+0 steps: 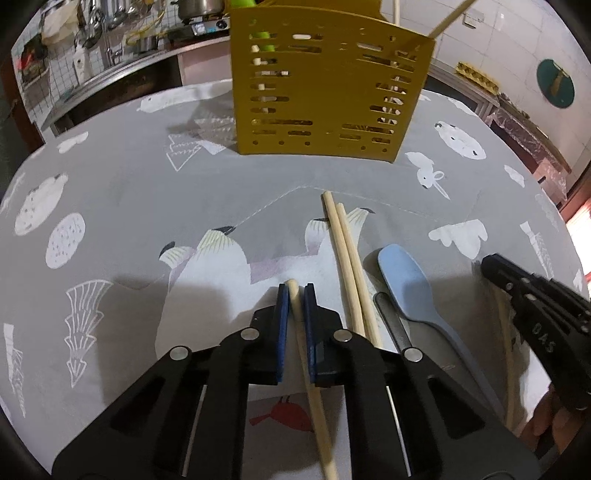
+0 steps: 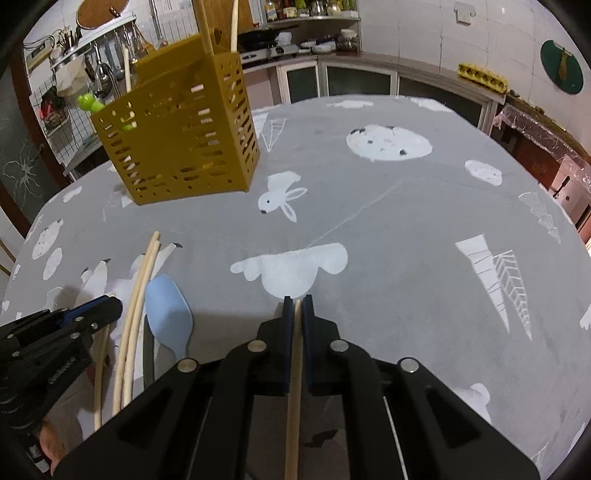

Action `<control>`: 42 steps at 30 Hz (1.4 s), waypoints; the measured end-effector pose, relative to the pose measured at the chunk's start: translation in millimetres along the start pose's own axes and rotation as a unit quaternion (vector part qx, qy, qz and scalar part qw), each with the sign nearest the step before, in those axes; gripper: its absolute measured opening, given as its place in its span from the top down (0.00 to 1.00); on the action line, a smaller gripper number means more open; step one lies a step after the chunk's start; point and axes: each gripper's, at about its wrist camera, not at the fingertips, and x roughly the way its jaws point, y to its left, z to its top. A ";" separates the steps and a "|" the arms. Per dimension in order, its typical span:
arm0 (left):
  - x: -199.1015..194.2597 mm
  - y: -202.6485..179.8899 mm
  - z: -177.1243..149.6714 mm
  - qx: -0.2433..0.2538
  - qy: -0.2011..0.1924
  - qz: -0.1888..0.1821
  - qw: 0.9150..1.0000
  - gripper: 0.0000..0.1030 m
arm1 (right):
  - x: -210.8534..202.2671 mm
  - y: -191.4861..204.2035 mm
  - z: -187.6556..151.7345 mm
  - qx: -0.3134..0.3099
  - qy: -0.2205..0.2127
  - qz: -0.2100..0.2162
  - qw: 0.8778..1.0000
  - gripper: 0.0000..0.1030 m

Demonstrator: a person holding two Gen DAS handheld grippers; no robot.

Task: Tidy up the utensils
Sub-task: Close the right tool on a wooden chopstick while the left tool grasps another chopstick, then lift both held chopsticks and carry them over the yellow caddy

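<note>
A yellow slotted utensil holder (image 1: 325, 88) stands at the far side of the table, with chopsticks and a green utensil inside; it also shows in the right wrist view (image 2: 177, 144). My left gripper (image 1: 296, 291) is shut on a wooden chopstick (image 1: 306, 369). My right gripper (image 2: 297, 304) is shut on another wooden chopstick (image 2: 293, 406); this gripper also shows at the right of the left wrist view (image 1: 491, 264). Two chopsticks (image 1: 347, 258) and a light blue spoon (image 1: 406, 284) lie on the cloth between the grippers.
A grey printed tablecloth (image 2: 369, 206) covers the round table. A dark metal utensil handle (image 1: 395, 325) lies beside the blue spoon. Kitchen counters with a stove and hanging tools (image 1: 110, 33) stand behind the table.
</note>
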 end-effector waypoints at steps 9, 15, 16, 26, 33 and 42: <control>-30.4 9.9 0.9 0.001 -0.053 0.009 0.999 0.96 | -36.0 -11.6 4.9 0.017 -0.064 0.015 0.998 0.95; -71.5 21.7 -1.0 -0.003 -0.115 0.007 0.993 0.96 | -66.5 -10.5 5.7 0.010 -0.117 0.017 0.993 0.95; -79.0 23.5 -2.9 -0.004 -0.127 0.006 0.992 0.96 | -73.6 -9.2 5.2 0.006 -0.129 0.016 0.991 0.95; -129.0 34.5 -19.7 -0.001 -0.203 -0.007 0.979 0.95 | -119.5 -6.1 -5.3 -0.006 -0.200 0.021 0.980 0.95; -146.9 41.4 -32.4 -0.003 -0.235 -0.006 0.972 0.95 | -145.9 -0.8 -16.8 -0.019 -0.241 0.014 0.970 0.95; -173.8 49.5 -52.4 -0.005 -0.285 -0.008 0.959 0.95 | -183.6 2.9 -41.4 -0.029 -0.304 0.005 0.952 0.95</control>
